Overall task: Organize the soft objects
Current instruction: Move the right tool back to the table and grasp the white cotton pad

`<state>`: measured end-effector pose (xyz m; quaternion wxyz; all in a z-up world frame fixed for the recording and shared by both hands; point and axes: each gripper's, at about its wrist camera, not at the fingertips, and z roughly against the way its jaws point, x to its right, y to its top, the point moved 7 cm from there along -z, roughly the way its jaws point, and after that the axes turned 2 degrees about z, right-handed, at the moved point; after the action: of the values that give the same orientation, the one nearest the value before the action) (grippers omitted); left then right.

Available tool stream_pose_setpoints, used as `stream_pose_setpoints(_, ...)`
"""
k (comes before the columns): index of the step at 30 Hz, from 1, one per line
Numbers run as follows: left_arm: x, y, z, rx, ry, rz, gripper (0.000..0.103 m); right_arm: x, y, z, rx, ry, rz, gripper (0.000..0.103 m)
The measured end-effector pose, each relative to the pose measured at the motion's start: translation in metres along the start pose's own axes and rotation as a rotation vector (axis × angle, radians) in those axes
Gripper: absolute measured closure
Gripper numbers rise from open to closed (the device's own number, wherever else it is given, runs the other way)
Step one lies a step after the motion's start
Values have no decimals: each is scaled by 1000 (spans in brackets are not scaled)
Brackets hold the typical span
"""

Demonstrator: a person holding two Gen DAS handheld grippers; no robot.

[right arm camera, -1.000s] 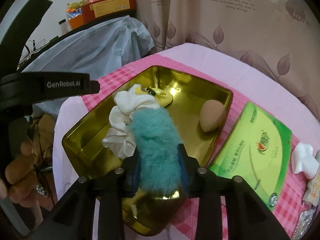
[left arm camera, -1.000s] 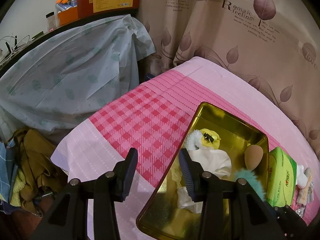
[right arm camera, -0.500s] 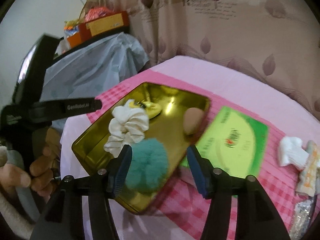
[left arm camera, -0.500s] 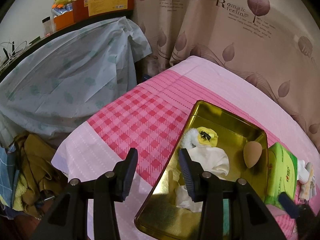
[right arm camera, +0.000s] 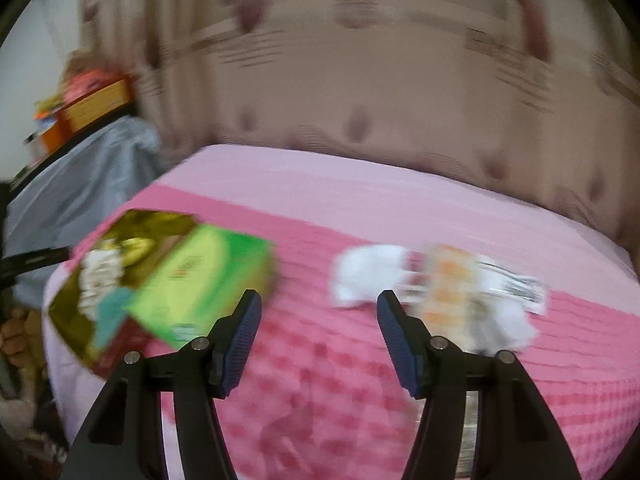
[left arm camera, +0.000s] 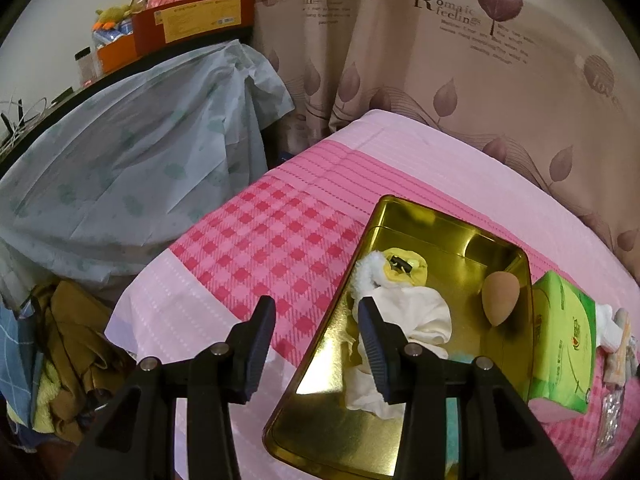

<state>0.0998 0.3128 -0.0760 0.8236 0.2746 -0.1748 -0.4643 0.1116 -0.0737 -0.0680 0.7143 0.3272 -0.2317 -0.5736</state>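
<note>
A gold metal tray (left arm camera: 436,220) lies on the pink checked cloth. In it are a white scrunchie (left arm camera: 420,312), a yellow soft item (left arm camera: 404,270), a tan makeup sponge (left arm camera: 500,298) and a teal furry item (right arm camera: 114,314). My left gripper (left arm camera: 316,320) is open and empty, hovering over the tray's left edge. My right gripper (right arm camera: 318,308) is open and empty above the cloth, right of the tray (right arm camera: 66,312). A white soft item (right arm camera: 368,276) lies just beyond it, blurred by motion.
A green tissue pack (left arm camera: 560,340) lies against the tray's right side, also in the right wrist view (right arm camera: 204,276). Wrapped packets (right arm camera: 464,296) lie to the right. A pale blue covered shelf (left arm camera: 132,168) stands left. Clothes (left arm camera: 68,360) are piled beside the table. A curtain hangs behind.
My right gripper opened, let go of the teal furry item into the tray, and swung right toward the white item and packets. The left gripper hardly moved.
</note>
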Motion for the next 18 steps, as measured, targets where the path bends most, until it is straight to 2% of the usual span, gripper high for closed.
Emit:
stream_pose_setpoints(6,8,-2,2,9,-1,-38,59,82,-20,-14,-52,-142,-67,44)
stream_pose_setpoints(9,13,-3,2,12,-3,-60,59,107,-29,-22,-74,-169,-84,44)
stream_pose_setpoints(15,25,-4,7,44,-5,-118,59,134,-40,-46,-89,-168,-107,39)
stream_pose_setpoints(18,31,-4,8,54,-15,-140,59,135,-40,-61,-99,-148,-107,39)
